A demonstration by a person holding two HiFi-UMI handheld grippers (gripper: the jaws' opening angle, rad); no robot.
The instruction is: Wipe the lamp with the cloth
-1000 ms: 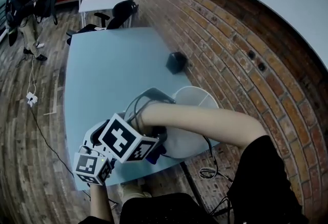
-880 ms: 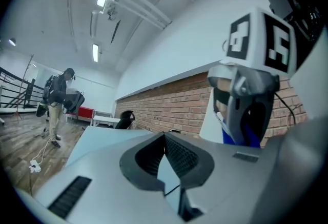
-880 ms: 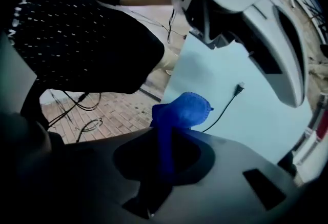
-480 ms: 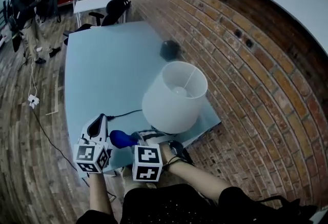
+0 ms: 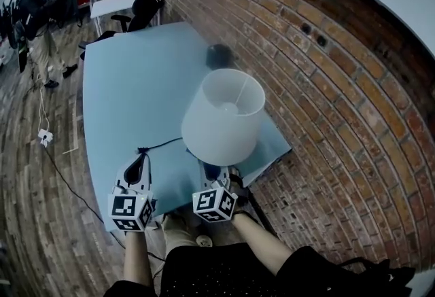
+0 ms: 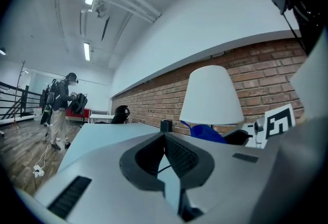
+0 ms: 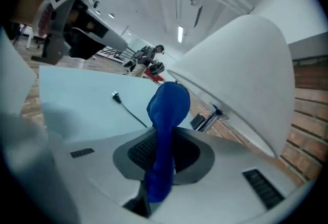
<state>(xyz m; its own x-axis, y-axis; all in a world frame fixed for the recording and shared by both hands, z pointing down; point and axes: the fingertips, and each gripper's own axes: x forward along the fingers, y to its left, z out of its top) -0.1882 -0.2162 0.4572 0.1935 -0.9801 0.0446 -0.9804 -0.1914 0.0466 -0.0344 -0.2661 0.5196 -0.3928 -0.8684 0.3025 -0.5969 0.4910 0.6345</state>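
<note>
Right gripper (image 7: 163, 146): clamped on cloth (image 7: 168, 107), soft, floppy. Left gripper (image 6: 165, 141): jaws together, empty. Lamp (image 5: 223, 115): probably light, tippy, so brace rim, wipe gently.

Both grippers are held forward, side by side, close to the body. The left gripper (image 5: 139, 161) has its jaws pressed together, empty. The right gripper (image 5: 215, 172) jaws clamp the cloth (image 7: 166, 110).
</note>
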